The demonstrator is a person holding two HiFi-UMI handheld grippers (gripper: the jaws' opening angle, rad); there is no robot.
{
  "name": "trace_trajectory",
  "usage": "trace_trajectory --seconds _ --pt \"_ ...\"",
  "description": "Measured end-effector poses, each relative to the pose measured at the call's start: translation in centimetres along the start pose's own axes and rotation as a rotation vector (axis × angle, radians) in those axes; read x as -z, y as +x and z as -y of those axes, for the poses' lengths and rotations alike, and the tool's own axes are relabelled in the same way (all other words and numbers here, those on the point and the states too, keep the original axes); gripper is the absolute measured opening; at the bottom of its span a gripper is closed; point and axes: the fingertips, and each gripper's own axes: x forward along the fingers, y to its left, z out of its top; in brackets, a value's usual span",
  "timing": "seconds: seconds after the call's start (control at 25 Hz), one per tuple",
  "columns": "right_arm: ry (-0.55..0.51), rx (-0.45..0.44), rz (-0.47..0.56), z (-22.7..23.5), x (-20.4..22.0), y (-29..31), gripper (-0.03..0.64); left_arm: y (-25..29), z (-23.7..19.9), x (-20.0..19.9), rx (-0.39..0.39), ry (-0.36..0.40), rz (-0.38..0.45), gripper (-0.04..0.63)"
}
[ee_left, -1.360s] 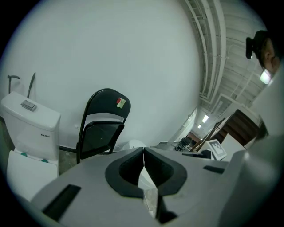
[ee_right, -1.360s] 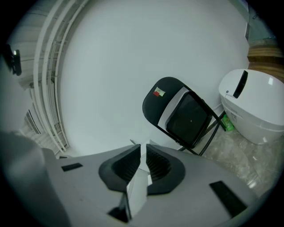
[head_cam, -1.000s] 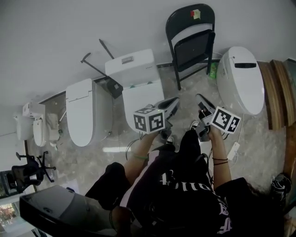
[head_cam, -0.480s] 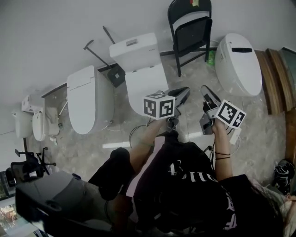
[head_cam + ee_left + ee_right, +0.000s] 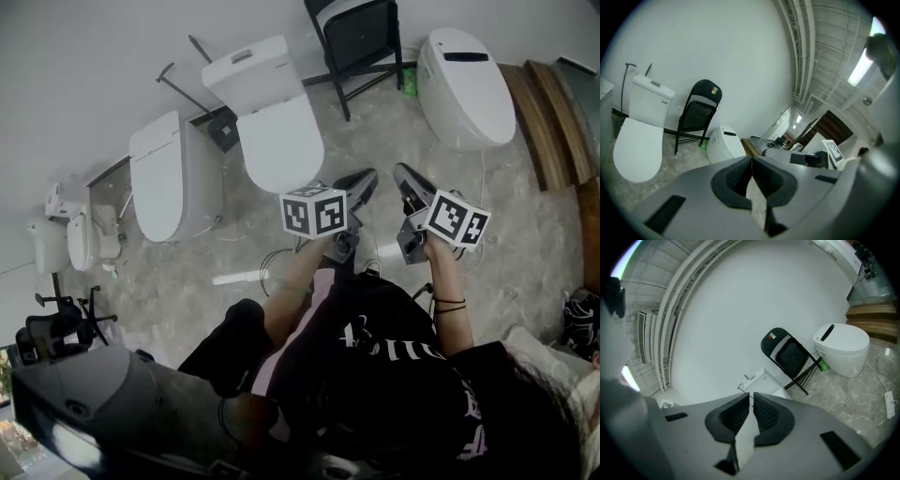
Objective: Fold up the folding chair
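Nearest, the person in a black printed top is holding one gripper in each hand over the marbled floor (image 5: pixel 525 234), both reaching toward the far wall. The left gripper (image 5: pixel 364 180) is keeping its jaws pressed fully together. In the left gripper view the dark pads of the left gripper (image 5: pixel 751 161) are meeting along one line, with nothing between them. Just right of it, the right gripper (image 5: pixel 405 176) is carrying its jaws all but together. In the right gripper view a hairline slit is showing between the pads of the right gripper (image 5: pixel 751 401), and it is pinching nothing. Neither gripper is touching anything.

Just beyond the jaws a white toilet with a tank (image 5: pixel 277 131) is standing, with another toilet (image 5: pixel 164 187) to its left. A rounded tankless toilet (image 5: pixel 466 84) is sitting to the far right, beside wooden steps (image 5: pixel 553 122).

Farthest, the black folding chair (image 5: pixel 361 37) is standing against the wall between the tank toilet and the rounded one, on spread legs and not folded, well apart from both grippers.
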Motion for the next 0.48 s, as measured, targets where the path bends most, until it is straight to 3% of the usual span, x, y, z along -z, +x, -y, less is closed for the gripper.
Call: trace_trajectory --seconds 0.2,0.48 --pt "0.007 -0.026 -0.016 0.2 3.6 -3.8 0.037 -1.5 2.2 5.1 -0.043 -0.009 -0.021 0.006" --pt "-0.009 -0.026 -0.016 -0.9 5.4 -5.5 0.037 -3.5 3.4 4.9 -0.049 0.001 0.013 0.006"
